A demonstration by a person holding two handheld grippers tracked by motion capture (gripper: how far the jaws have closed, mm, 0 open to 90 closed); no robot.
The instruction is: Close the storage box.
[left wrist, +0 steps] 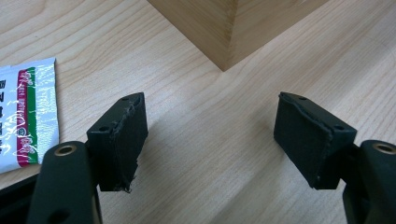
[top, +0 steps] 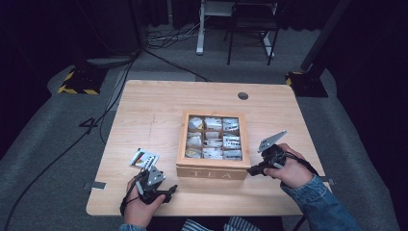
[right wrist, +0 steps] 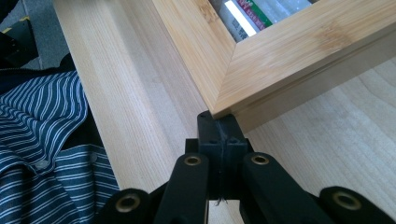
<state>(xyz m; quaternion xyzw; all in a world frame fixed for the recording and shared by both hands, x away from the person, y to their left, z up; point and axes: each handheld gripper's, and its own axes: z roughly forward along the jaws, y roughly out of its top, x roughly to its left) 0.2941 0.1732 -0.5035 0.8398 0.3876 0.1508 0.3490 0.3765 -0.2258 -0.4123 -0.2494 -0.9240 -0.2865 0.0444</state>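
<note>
A wooden tea box [top: 212,172] marked TEA stands mid-table, and through its windowed lid [right wrist: 280,56] I see several compartments of tea bags. My right gripper [top: 251,170] is shut with nothing between its jaws. Its tips [right wrist: 219,126] rest against the box's front right corner, at the seam under the lid frame. My left gripper [top: 171,188] lies near the front edge, left of the box. It is open [left wrist: 210,135] over bare wood, facing the box's front left corner [left wrist: 229,32]. A single tea packet [top: 144,159] lies flat just beside the left gripper's jaw [left wrist: 28,116].
The table [top: 154,110] has a round cable hole [top: 243,96] at the back right. The person's striped shirt [right wrist: 42,140] is at the front edge. Cables, a chair and stand bases sit on the grey floor beyond the table.
</note>
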